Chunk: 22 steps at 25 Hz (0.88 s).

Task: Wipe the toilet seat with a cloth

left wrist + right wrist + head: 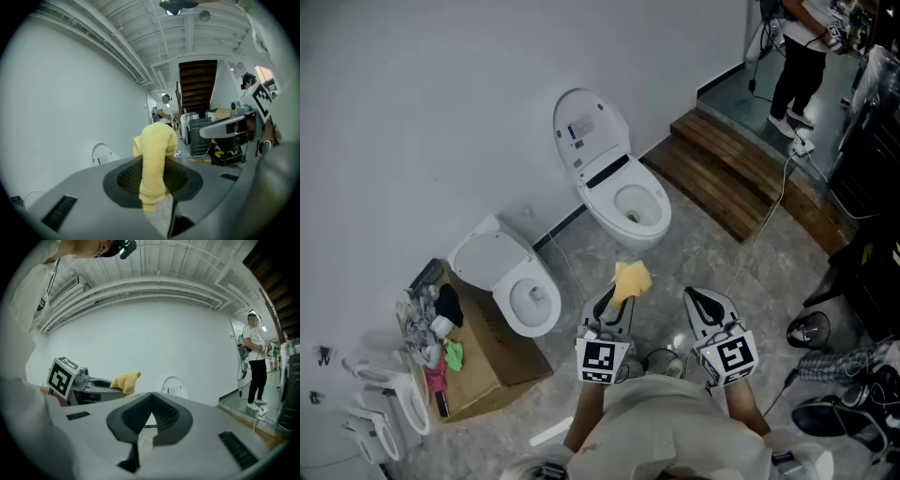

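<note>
At the near edge of the head view: left gripper (pixel 612 302) pinching a bunched yellow cloth (pixel 630 279), which pokes out past the jaw tips. Right gripper (pixel 701 298) beside it, pressed together, nothing in it. Both are held over the grey floor (pixel 741 281), apart from the target. Further out: toilet seat (pixel 605 208), lid (pixel 586 127) raised against the wall, wiping not yet begun. Approach note: lower the loose cloth end onto the seat, keep the pinch firm, follow the ring round, and keep the hard jaw tips off it.
</note>
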Motion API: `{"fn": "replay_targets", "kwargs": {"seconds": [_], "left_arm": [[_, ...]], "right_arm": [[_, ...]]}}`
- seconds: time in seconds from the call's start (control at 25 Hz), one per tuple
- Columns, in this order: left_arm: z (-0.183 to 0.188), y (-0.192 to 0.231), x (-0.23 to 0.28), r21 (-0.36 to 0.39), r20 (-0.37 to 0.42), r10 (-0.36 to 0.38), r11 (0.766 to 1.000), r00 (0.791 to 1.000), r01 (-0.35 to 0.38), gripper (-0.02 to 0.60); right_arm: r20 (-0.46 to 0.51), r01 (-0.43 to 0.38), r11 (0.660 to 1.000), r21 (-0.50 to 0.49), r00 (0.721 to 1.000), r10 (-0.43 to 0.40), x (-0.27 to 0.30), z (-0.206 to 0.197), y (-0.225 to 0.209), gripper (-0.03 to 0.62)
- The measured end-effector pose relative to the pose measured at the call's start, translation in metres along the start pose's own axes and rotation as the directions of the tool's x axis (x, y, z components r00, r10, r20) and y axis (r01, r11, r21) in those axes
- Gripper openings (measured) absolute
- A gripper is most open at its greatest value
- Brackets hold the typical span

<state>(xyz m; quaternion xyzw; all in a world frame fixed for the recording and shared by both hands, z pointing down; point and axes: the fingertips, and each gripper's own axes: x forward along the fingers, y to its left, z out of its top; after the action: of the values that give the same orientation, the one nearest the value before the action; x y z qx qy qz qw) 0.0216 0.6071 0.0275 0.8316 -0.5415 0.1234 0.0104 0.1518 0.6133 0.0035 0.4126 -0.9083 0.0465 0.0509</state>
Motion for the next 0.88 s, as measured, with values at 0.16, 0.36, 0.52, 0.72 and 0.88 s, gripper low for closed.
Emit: {"fn": "replay_targets", "kwargs": {"seconds": [0.16,0.36,0.52,0.72,0.88], "left_arm": [[-0.007,-0.024,-0.009,-0.020,-0.010,0.019,1.000,1.000,-0.020,0.120],[-0.014,-0.020,-0.009,-0.033,-0.017,0.044,0.998,0.999,-0.045,0.120],[-0.012,-0.002,0.003,-0.026,0.005,0.046,0.999,0.999,-0.045,0.120],[-0.013,0.033,0.025,-0.036,0.022,0.032,0.999,0.999,-0.031,0.120],[-0.006,0.068,0.040,-0.047,0.055,0.018,0.999,0.998,-0.016,0.120]], "right_arm": [[0.004,-0.013,0.999,-0.034,1.000,0.013,-0.014,-0.006,-0.014,0.006],[0.028,-0.004,1.000,-0.025,1.000,0.005,-0.014,-0.011,-0.015,0.008],[-0.002,0.000,1.000,-0.027,1.000,0.000,0.004,-0.020,-0.019,0.008],[-0.017,0.025,0.999,-0.041,1.000,-0.026,0.042,-0.018,-0.023,0.008],[-0.019,0.033,0.997,-0.066,0.999,-0.035,0.079,-0.007,-0.021,0.008]]}}
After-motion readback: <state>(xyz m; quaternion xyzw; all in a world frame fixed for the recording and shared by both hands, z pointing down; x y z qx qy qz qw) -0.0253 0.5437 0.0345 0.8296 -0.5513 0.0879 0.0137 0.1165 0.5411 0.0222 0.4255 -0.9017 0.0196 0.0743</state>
